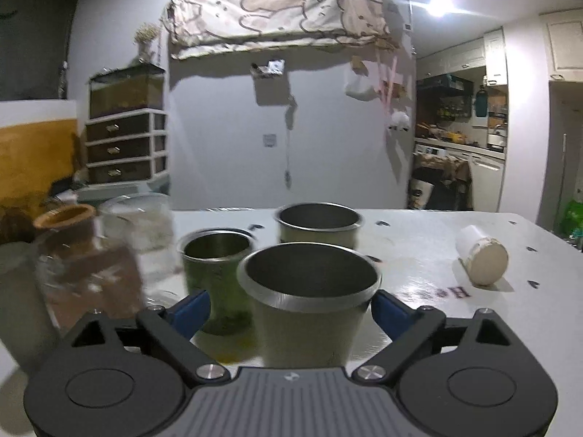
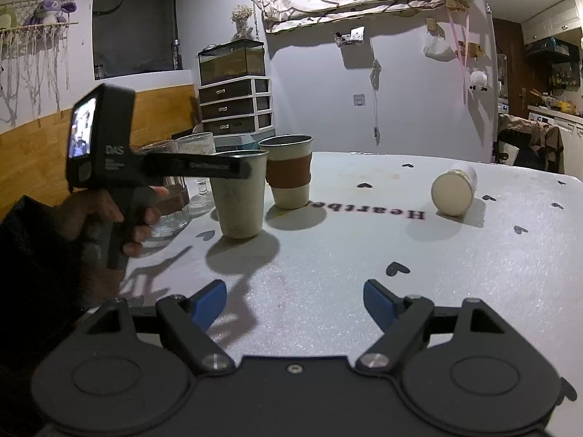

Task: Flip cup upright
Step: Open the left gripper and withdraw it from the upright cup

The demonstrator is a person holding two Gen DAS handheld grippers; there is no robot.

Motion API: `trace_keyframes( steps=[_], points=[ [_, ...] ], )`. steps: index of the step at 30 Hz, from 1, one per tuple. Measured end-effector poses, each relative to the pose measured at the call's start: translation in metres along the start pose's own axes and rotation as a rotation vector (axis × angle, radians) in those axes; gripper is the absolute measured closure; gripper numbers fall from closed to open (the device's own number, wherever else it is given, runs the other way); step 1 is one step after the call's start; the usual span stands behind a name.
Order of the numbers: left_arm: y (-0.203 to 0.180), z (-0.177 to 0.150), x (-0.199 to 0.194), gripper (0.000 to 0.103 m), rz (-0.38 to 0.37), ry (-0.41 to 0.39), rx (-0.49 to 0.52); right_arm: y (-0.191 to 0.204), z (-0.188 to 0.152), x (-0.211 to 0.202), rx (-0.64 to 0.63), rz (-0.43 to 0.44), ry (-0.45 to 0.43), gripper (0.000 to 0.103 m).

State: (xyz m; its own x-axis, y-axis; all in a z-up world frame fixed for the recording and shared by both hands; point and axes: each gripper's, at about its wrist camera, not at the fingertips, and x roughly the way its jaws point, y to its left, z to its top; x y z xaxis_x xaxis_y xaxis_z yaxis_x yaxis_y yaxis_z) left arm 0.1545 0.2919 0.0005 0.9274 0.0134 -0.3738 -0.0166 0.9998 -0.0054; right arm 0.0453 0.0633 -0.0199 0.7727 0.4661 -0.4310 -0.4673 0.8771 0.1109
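Observation:
A beige steel-lined cup (image 1: 306, 309) stands upright between the fingers of my left gripper (image 1: 289, 306); the blue pads sit beside its walls with small gaps, so the jaws look open. In the right wrist view this cup (image 2: 238, 196) stands on the white table (image 2: 364, 255) with the left gripper (image 2: 218, 169) at its rim. A white cup (image 2: 453, 189) lies on its side at the right, base toward me, also seen in the left wrist view (image 1: 482, 258). My right gripper (image 2: 295, 304) is open and empty above the table's near part.
A cup with a brown sleeve (image 2: 288, 171) stands upright behind the beige cup. A green cup (image 1: 216, 276) and glass jars (image 1: 87, 266) stand at the left. Drawers (image 2: 237, 105) and a wall lie beyond the table's far edge.

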Motion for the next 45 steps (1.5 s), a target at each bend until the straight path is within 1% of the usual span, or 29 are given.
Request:
trace_keyframes(
  steps=[1, 3, 4, 5, 6, 11, 15, 21, 27, 28, 30, 31, 34, 36, 42, 45],
  points=[
    [-0.005, 0.0, 0.002, 0.008, -0.004, 0.003, 0.01, 0.0, 0.001, 0.001, 0.002, -0.001, 0.001, 0.02],
    [-0.013, -0.003, 0.005, 0.012, 0.002, -0.005, 0.039, -0.001, 0.0, 0.001, 0.005, -0.003, 0.003, 0.02],
    [-0.016, -0.004, 0.005, 0.015, 0.013, -0.014, 0.049, -0.001, 0.0, 0.0, 0.005, -0.003, 0.003, 0.02],
    [-0.018, -0.005, 0.005, 0.022, 0.026, -0.024, 0.059, -0.001, -0.001, 0.0, 0.006, -0.005, 0.002, 0.02],
    [-0.018, -0.006, 0.005, 0.027, 0.037, -0.033, 0.066, -0.002, -0.001, -0.001, 0.007, -0.006, 0.001, 0.02],
    [-0.009, -0.004, 0.004, 0.027, 0.023, -0.027, 0.033, -0.004, -0.001, 0.0, 0.016, -0.011, 0.002, 0.02],
    [0.001, -0.004, 0.007, 0.027, 0.077, -0.033, 0.04, -0.003, -0.001, 0.004, 0.018, -0.008, 0.004, 0.02],
    [0.021, -0.003, 0.009, 0.027, 0.138, -0.039, -0.009, -0.003, -0.002, 0.006, 0.014, -0.004, 0.006, 0.02],
    [0.025, -0.005, 0.004, 0.026, 0.13, -0.033, -0.024, -0.001, -0.004, 0.007, 0.01, -0.002, 0.009, 0.02],
    [0.026, -0.005, 0.004, 0.025, 0.125, -0.027, -0.029, -0.001, -0.004, 0.007, 0.009, -0.001, 0.009, 0.02],
    [0.029, -0.005, 0.002, 0.018, 0.115, -0.012, -0.045, -0.001, -0.003, 0.008, 0.009, -0.001, 0.007, 0.02],
    [0.029, -0.005, 0.0, 0.017, 0.113, -0.008, -0.051, -0.001, -0.002, 0.009, 0.009, -0.003, 0.005, 0.02],
    [0.027, -0.004, -0.008, 0.015, 0.112, 0.003, -0.053, -0.001, 0.0, 0.007, 0.008, -0.009, -0.009, 0.02],
    [0.026, -0.005, -0.018, 0.012, 0.111, 0.002, -0.057, 0.0, 0.002, 0.005, 0.008, -0.005, -0.022, 0.02],
    [0.026, -0.004, -0.051, 0.011, 0.11, -0.008, -0.062, 0.004, 0.011, -0.002, 0.003, 0.003, -0.081, 0.02],
    [0.025, -0.005, -0.07, 0.01, 0.106, -0.016, -0.055, 0.007, 0.018, -0.004, -0.007, -0.009, -0.107, 0.019]
  ],
)
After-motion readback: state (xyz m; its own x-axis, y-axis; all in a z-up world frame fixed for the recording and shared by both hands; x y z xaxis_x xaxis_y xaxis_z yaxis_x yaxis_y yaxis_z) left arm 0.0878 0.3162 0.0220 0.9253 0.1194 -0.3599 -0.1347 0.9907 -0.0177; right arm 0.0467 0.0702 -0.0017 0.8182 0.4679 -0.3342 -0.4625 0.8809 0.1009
